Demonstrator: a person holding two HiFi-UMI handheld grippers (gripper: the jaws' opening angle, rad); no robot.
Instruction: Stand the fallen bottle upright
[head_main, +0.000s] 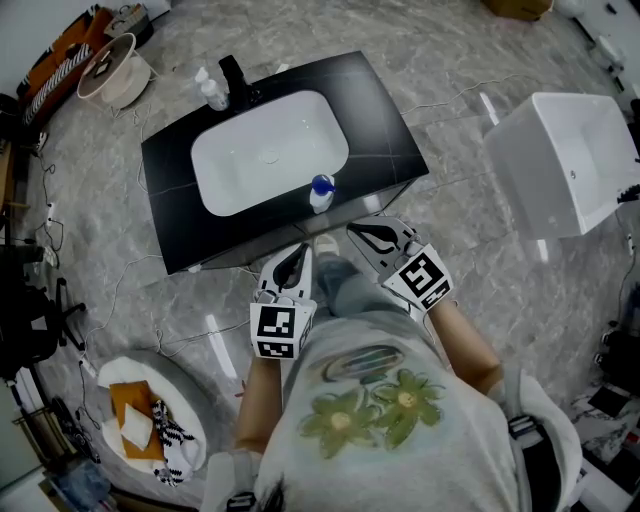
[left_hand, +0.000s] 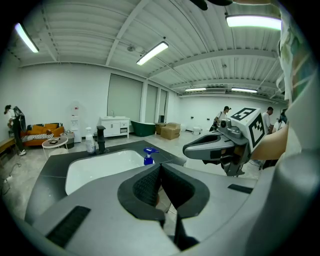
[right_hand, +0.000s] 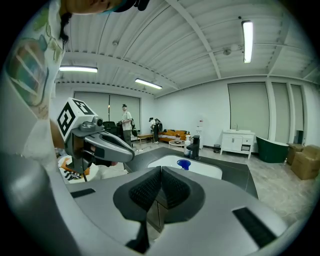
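Note:
A small white bottle with a blue pump top stands upright on the black counter, at the front rim of the white sink. Both grippers hover just in front of the counter's near edge, apart from the bottle. My left gripper is shut with nothing between its pads. My right gripper is shut and empty too. In the left gripper view the bottle shows just beyond the closed jaws, with the right gripper to its right. In the right gripper view only the blue top rises above the jaws.
A black faucet and a clear bottle stand at the counter's back. A white tub is on the floor to the right. A round stool with an orange cloth stands at the lower left. Cables run across the marble floor.

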